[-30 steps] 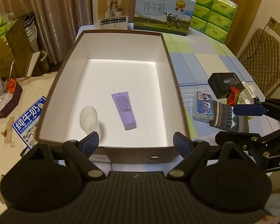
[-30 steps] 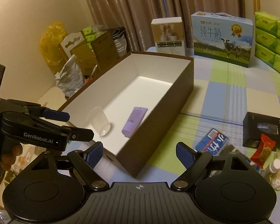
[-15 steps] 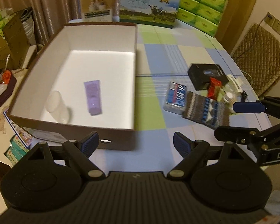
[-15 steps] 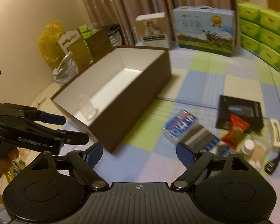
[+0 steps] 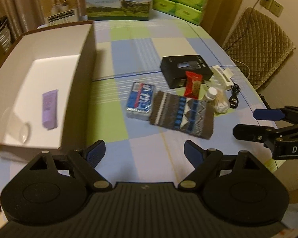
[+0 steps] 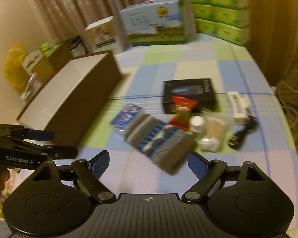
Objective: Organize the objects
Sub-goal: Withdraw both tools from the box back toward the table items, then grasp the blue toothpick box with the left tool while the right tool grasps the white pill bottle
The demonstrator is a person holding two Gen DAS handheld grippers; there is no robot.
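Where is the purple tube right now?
In the left wrist view, the purple tube lies inside the box at left, beside a clear cup.

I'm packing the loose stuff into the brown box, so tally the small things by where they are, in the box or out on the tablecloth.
In the box: 2, the purple tube and the clear cup.
On the tablecloth: 8, the tissue pack, sock, black box, red snack, small bottle, cotton swabs, white clip, black cable.
Total: 10
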